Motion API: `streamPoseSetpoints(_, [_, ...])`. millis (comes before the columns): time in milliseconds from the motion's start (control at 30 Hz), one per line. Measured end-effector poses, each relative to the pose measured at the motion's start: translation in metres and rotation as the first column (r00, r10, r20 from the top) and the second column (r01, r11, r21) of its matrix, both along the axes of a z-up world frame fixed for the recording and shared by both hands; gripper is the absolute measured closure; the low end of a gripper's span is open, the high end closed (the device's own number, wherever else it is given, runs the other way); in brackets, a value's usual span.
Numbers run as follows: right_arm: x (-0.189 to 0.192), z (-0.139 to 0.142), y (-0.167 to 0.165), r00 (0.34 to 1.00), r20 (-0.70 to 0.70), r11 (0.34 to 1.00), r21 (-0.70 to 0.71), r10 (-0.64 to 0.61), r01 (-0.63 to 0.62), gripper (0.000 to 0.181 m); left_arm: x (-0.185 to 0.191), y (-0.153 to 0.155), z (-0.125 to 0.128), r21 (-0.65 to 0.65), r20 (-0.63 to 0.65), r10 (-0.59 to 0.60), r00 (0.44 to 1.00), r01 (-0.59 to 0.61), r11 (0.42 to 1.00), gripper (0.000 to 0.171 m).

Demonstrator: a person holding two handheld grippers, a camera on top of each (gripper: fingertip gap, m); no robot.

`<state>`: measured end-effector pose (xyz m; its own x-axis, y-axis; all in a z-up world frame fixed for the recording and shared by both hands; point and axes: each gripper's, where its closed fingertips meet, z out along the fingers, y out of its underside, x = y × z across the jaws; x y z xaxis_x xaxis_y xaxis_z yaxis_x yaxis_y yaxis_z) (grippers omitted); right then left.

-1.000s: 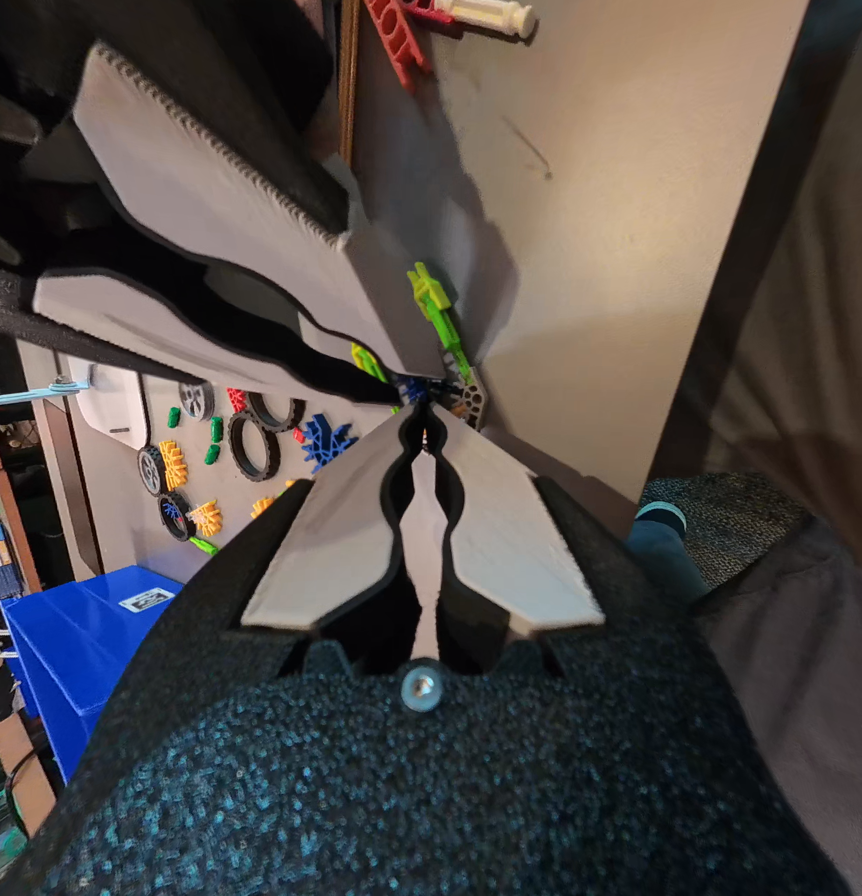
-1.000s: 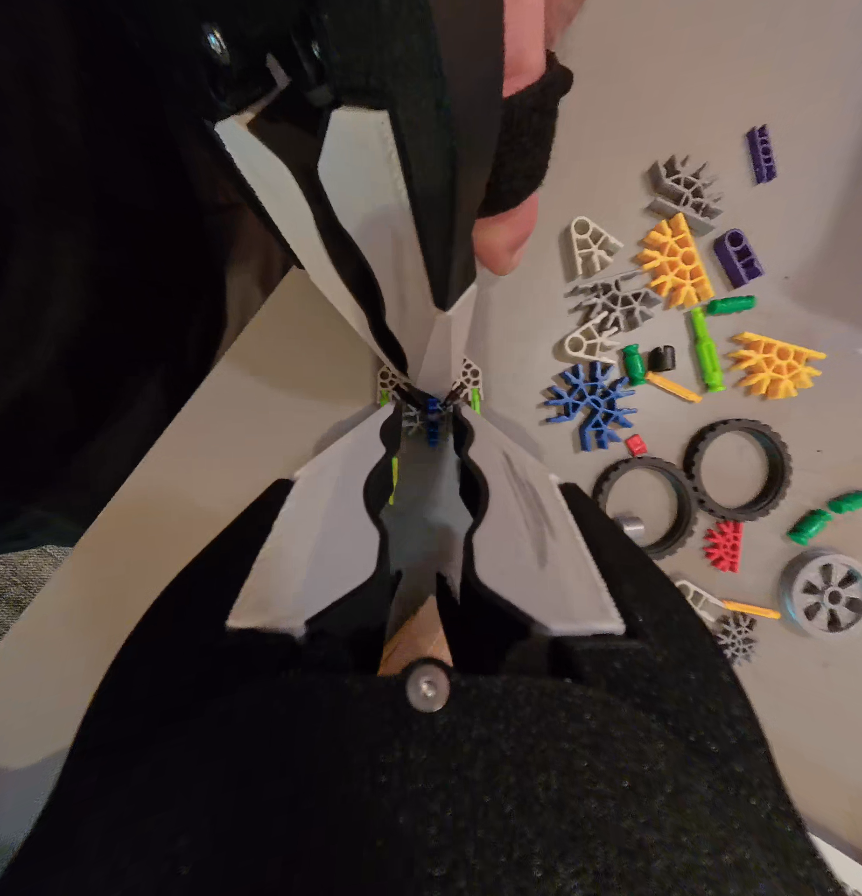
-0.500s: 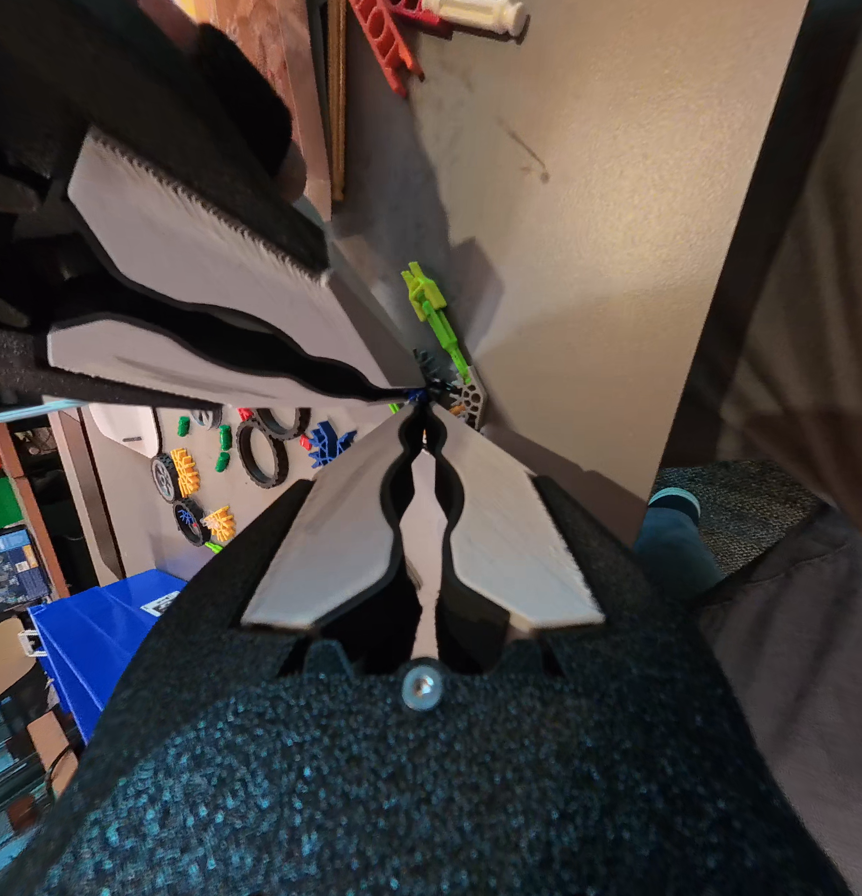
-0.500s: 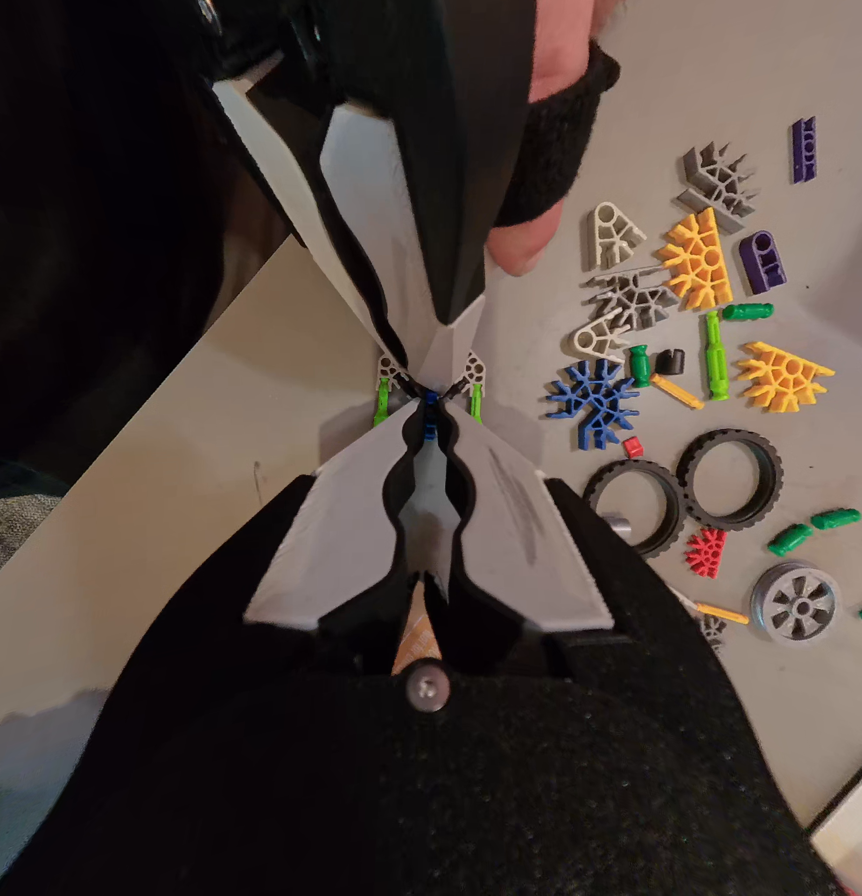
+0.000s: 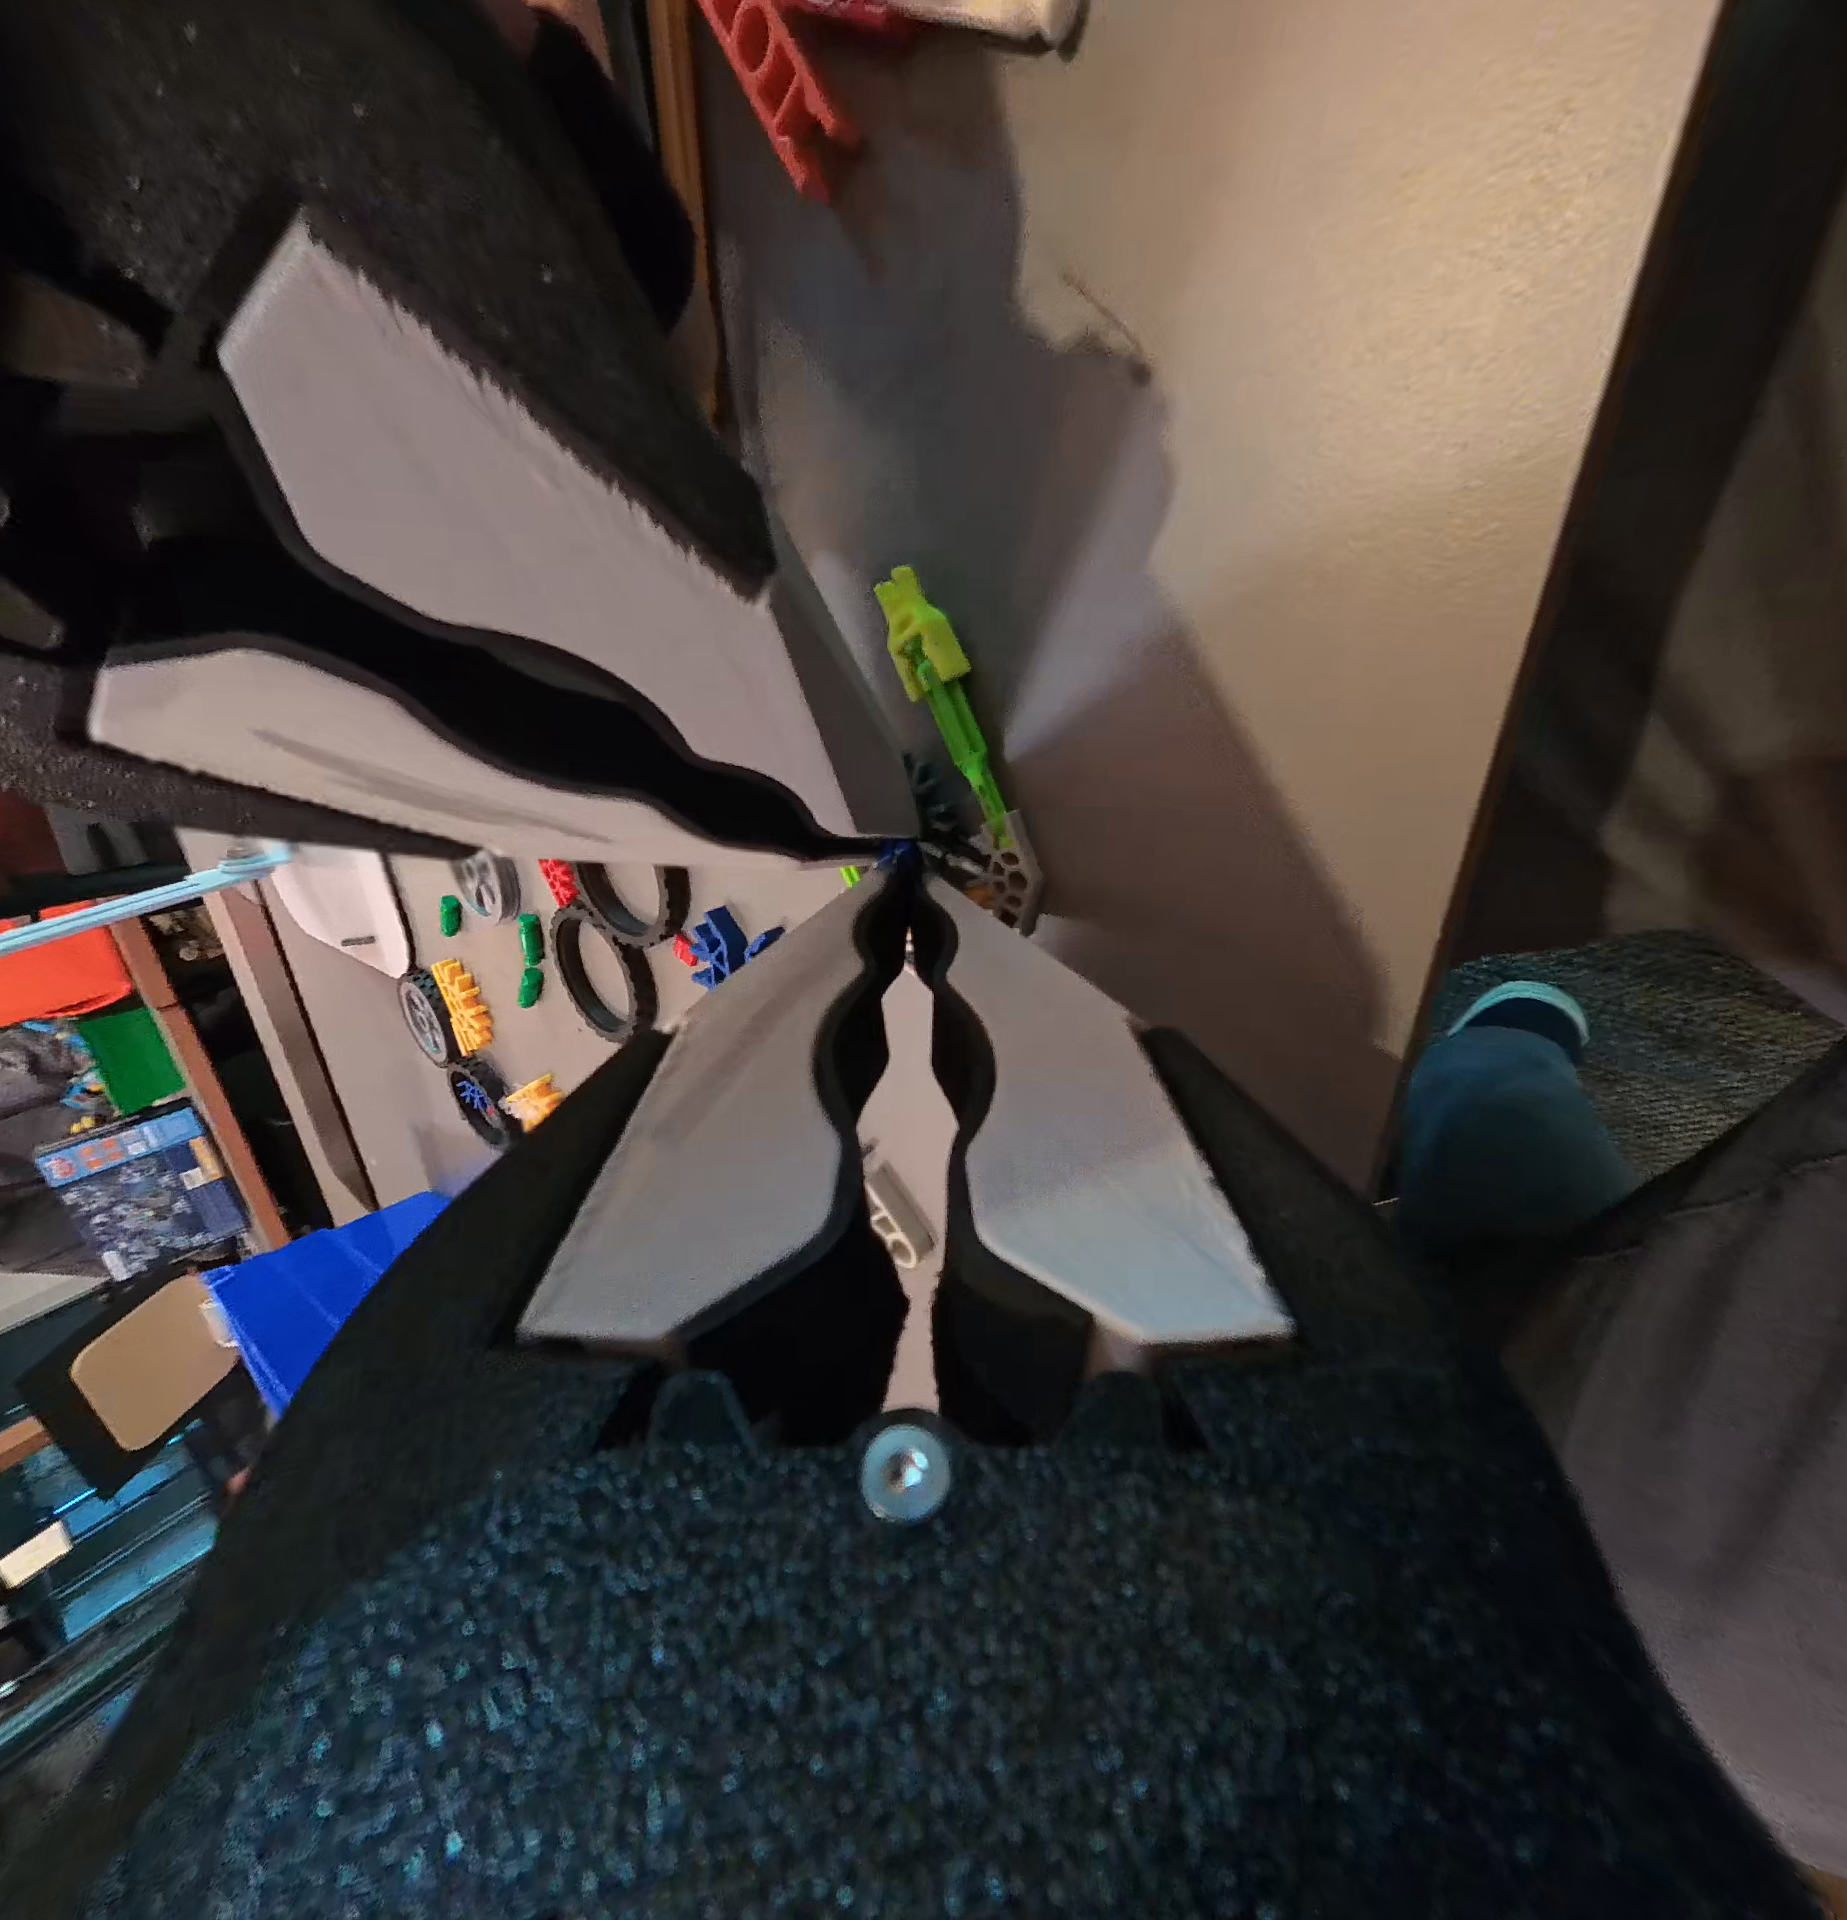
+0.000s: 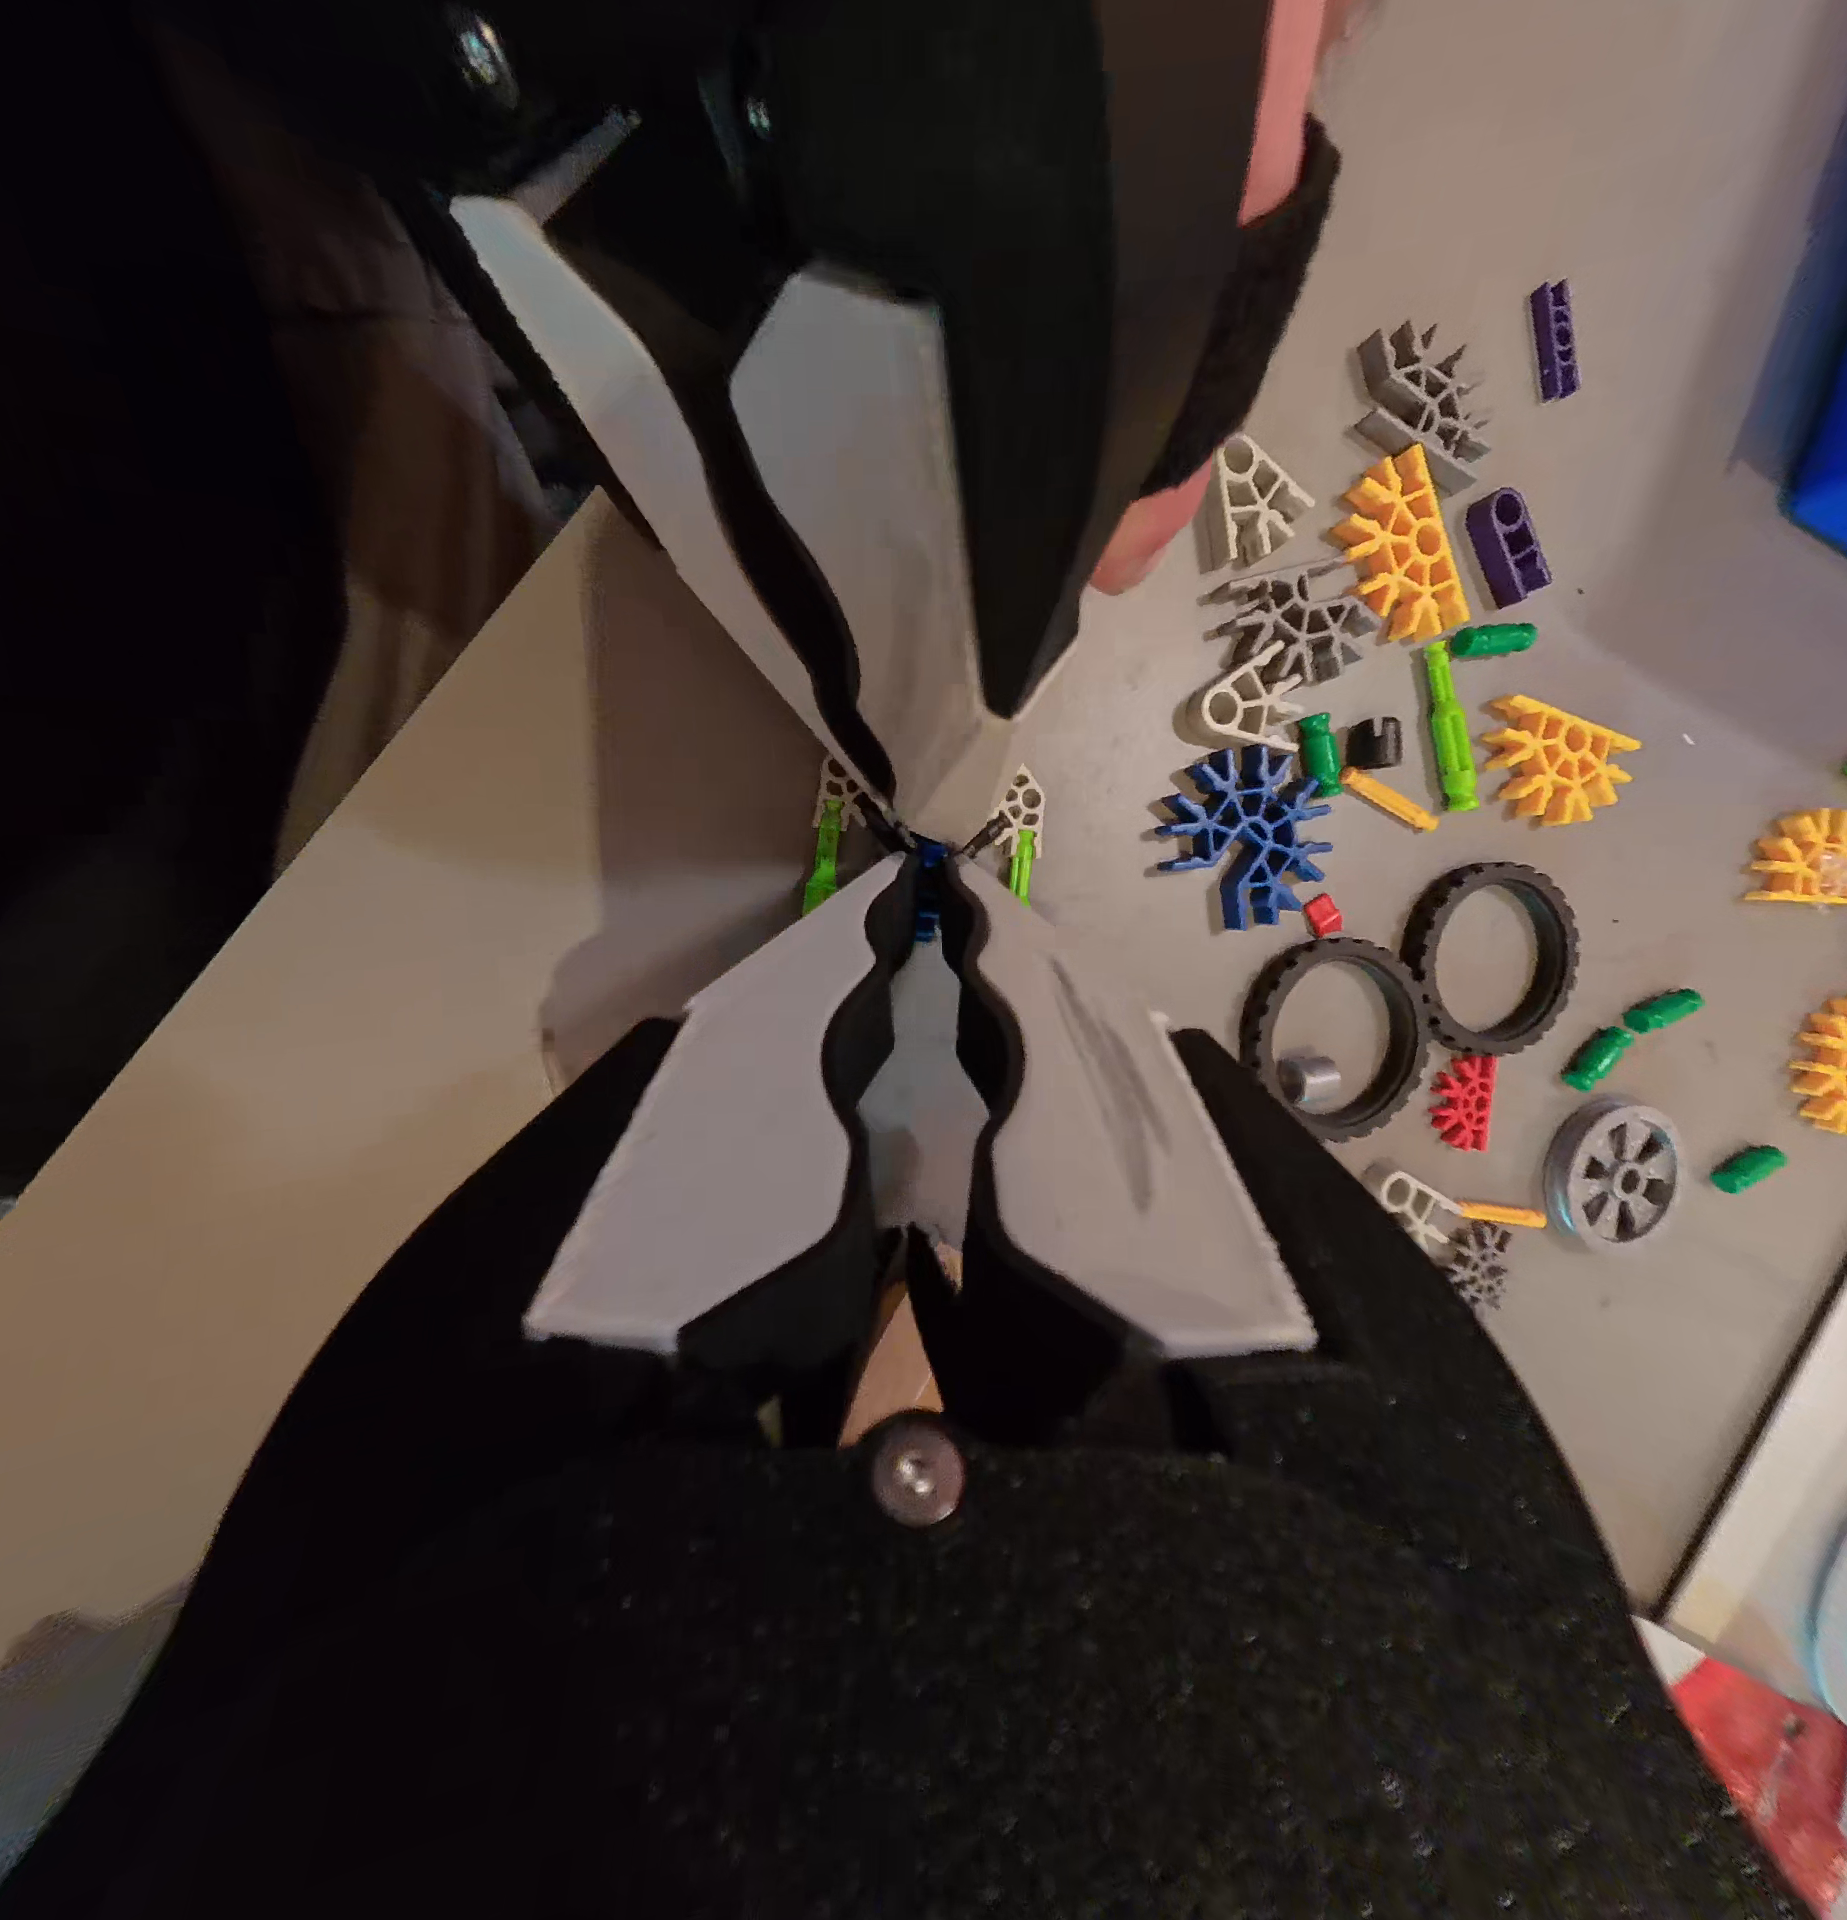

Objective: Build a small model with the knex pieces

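You have a royal-blue plastic snowflake connector [image 6: 1246,831], two black ridged rubber tyre rings [image 6: 1332,1039], orange-yellow plastic fan connectors [image 6: 1405,542] and a lime-green plastic rod [image 6: 1449,727] on your pale grey tabletop [image 6: 1646,208].

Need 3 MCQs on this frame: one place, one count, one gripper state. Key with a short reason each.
1. In the right wrist view, the loose toy pieces lie on the table:
A) left of the right gripper
B) right of it
C) inside a bin

2. Empty black tyre rings in that view:
A) one
B) two
C) four

3. The right gripper is:
A) wide open
B) shut on nothing
C) shut on the small toy assembly

Key:
1 B, the pieces spread over the table to the gripper's right.
2 B, two rings lie side by side.
3 C, the fingers close on its blue part.
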<state>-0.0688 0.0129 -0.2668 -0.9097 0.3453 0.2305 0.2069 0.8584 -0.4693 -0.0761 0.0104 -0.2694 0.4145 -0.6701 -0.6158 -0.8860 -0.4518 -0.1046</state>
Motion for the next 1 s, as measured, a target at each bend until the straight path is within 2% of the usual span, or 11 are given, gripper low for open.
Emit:
streamPoseSetpoints(233, [0.0,0.0,0.0,0.998,-0.06,1.0,-0.001,-0.017,0.017,0.178,0.0,0.0,0.0,0.013,-0.037,-0.009,0.999,0.009,1.0,0.171])
streamPoseSetpoints(533, [-0.001,0.003,0.003,0.998,0.046,0.999,-0.012,-0.047,0.048,0.176,0.001,0.002,0.0,0.003,-0.021,-0.031,0.999,0.031,1.0,0.171])
streamPoseSetpoints(600, [0.002,0.007,0.002,0.996,0.078,0.999,-0.026,-0.034,0.036,0.162,0.002,0.002,0.0,0.004,-0.014,-0.033,0.999,0.033,0.999,0.171])
streamPoseSetpoints(633, [0.002,0.01,0.002,0.996,0.087,0.999,-0.036,-0.03,0.033,0.161,0.002,0.002,0.0,0.003,-0.014,-0.033,0.999,0.033,0.999,0.171])
streamPoseSetpoints(833, [0.001,0.002,0.003,0.993,0.115,1.0,0.006,-0.024,0.023,0.173,0.002,0.003,0.0,-0.007,-0.031,-0.038,0.999,0.038,0.999,0.171])
streamPoseSetpoints(1000, [0.002,0.001,0.003,0.987,0.158,0.999,-0.006,-0.031,0.033,0.173,0.002,0.003,0.0,-0.012,-0.037,-0.039,0.999,0.039,0.999,0.171])
